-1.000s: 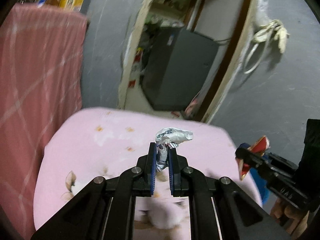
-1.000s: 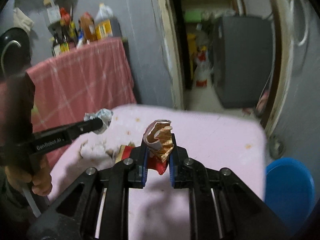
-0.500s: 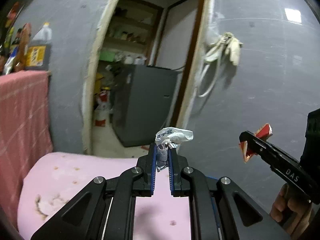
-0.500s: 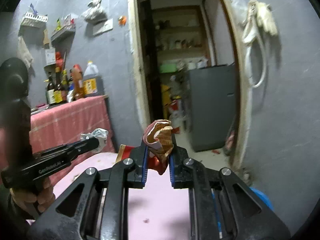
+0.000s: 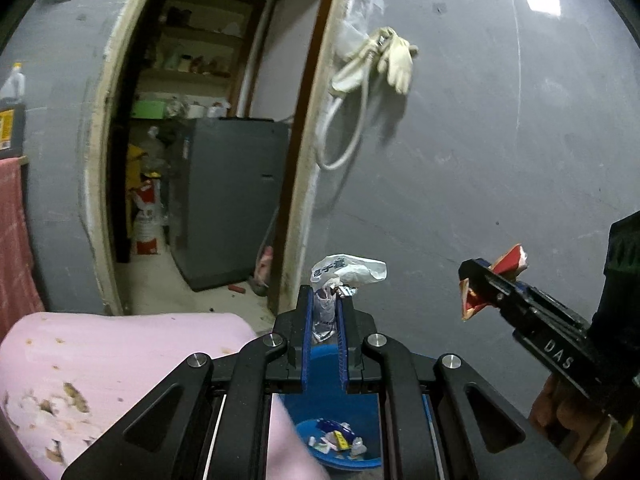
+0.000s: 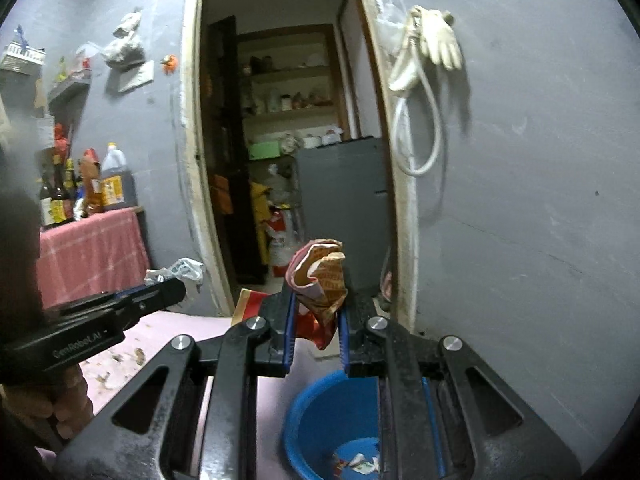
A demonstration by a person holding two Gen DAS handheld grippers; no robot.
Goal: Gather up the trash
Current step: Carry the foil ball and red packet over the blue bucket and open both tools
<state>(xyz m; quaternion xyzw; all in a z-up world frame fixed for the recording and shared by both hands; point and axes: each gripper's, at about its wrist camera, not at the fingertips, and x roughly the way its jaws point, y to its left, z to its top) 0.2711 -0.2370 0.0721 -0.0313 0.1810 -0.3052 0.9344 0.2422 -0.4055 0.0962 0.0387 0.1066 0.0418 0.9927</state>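
My left gripper (image 5: 324,300) is shut on a crumpled white wrapper (image 5: 348,270) and holds it in the air above a blue bin (image 5: 332,444) that holds several scraps. My right gripper (image 6: 316,300) is shut on a crumpled red and brown wrapper (image 6: 320,276), held above the same blue bin (image 6: 320,412). The right gripper (image 5: 474,282) shows at the right of the left wrist view with the red wrapper (image 5: 512,260). The left gripper (image 6: 176,284) shows at the left of the right wrist view with the white wrapper (image 6: 186,268).
A pink cushioned surface (image 5: 100,360) lies left of the bin. A grey wall (image 5: 480,160) with a hanging glove and hose (image 5: 384,64) stands behind. An open doorway shows a grey appliance (image 5: 228,200). Bottles (image 6: 92,188) stand on a pink-covered table.
Both grippers have swung right and away from the pink surface with their wrappers still held. The blue bin has come into view below both of them.
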